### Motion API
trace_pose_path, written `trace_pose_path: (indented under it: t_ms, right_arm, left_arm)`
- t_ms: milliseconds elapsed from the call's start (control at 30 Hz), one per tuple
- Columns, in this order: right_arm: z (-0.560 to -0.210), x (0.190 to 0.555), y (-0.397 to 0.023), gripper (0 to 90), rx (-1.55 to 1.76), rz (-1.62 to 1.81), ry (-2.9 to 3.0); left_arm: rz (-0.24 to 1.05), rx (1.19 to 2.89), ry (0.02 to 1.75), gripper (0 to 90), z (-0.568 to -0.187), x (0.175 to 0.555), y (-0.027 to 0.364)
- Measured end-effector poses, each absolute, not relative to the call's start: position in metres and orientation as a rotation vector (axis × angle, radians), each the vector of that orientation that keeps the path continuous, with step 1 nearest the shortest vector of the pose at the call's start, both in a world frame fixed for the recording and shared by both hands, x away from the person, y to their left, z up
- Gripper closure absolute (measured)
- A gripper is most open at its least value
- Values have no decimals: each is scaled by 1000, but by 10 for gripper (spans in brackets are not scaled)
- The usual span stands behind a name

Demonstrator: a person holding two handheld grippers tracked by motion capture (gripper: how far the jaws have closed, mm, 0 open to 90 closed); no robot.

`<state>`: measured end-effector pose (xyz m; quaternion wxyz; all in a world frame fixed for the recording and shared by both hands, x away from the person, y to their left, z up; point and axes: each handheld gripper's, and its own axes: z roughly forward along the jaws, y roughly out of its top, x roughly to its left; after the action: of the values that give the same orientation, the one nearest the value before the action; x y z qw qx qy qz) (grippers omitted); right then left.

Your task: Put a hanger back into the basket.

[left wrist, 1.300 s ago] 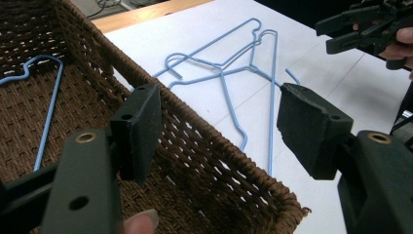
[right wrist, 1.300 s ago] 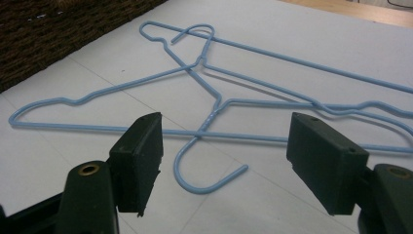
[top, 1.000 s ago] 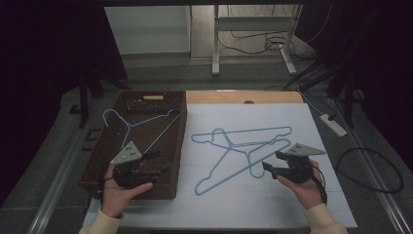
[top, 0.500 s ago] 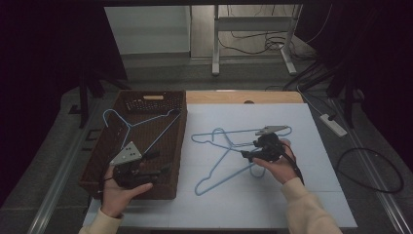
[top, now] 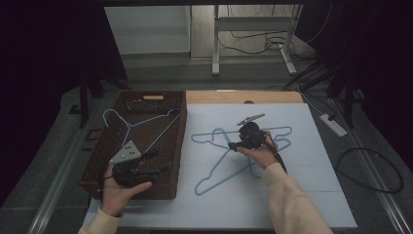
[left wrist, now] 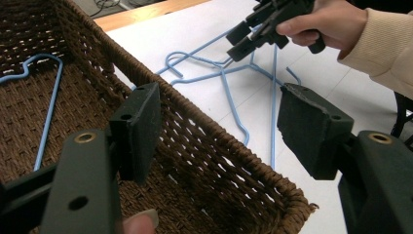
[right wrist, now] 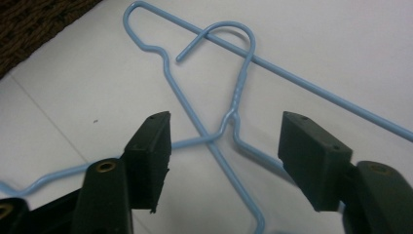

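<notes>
Two light-blue wire hangers (top: 219,176) lie crossed on the white table top (top: 311,195). My right gripper (top: 234,145) hovers low over their crossing. In the right gripper view the gripper (right wrist: 224,141) straddles one hanger's twisted neck (right wrist: 238,92); its jaws have just been closing and stand open, pads clear of the wire. A third blue hanger (top: 122,124) lies in the brown wicker basket (top: 181,146). My left gripper (top: 163,168) hangs open and empty over the basket's near right part, and its view (left wrist: 219,112) looks across the basket's rim (left wrist: 209,141) at the right gripper (left wrist: 241,41).
A dark rod-like piece (top: 163,131) lies slanted in the basket beside the blue hanger. A wooden strip (top: 243,96) borders the table's far edge. Cables and a power strip (top: 333,124) lie on the floor to the right.
My right gripper has moved left from the table's right side to above the crossed hangers, and its jaws have narrowed a little. The left gripper has stayed put.
</notes>
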<state>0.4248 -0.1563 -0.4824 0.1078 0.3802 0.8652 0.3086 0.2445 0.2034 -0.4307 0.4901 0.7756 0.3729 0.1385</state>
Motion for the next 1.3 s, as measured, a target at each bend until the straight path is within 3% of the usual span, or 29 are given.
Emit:
trace_pose_path:
  t_ms: [733, 933, 1300]
  right_arm:
    - [-508, 460, -122, 668, 1207, 696, 2553]
    - [-508, 460, -118, 836, 1265, 678, 2526]
    - [-495, 452, -127, 859, 1338, 746, 2484]
  left_arm:
    - [334, 1882, 911, 340, -432, 244, 206]
    - [334, 1885, 908, 340, -432, 244, 205]
    - [336, 1889, 901, 340, -431, 242, 203]
